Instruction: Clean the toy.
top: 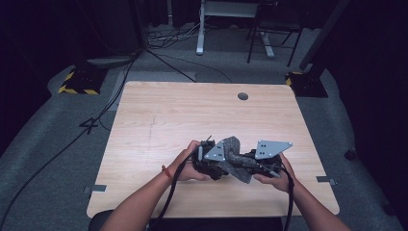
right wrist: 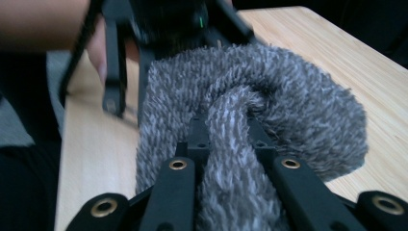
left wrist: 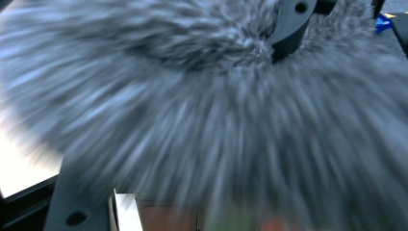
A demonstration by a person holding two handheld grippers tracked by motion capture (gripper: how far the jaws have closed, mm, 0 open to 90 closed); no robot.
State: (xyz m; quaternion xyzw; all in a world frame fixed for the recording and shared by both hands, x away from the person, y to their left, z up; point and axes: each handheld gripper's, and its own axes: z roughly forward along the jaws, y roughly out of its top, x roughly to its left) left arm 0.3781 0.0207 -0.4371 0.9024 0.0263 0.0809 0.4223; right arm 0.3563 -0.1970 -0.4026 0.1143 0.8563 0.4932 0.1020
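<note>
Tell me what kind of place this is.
Probably a recording studio or lab: a lone wooden table on grey carpet, cables trailing across the floor, and dark curtains and stands behind it.

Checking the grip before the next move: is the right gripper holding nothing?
No, the right gripper is shut on a fold of the grey fuzzy cloth, which bunches between its jaws.

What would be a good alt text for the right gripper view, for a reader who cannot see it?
The right tool is shut on a fold of fuzzy grey cloth, which bunches beyond its two black jaws above a light wooden table. Behind the cloth, the left tool and a hand appear blurred.
</note>
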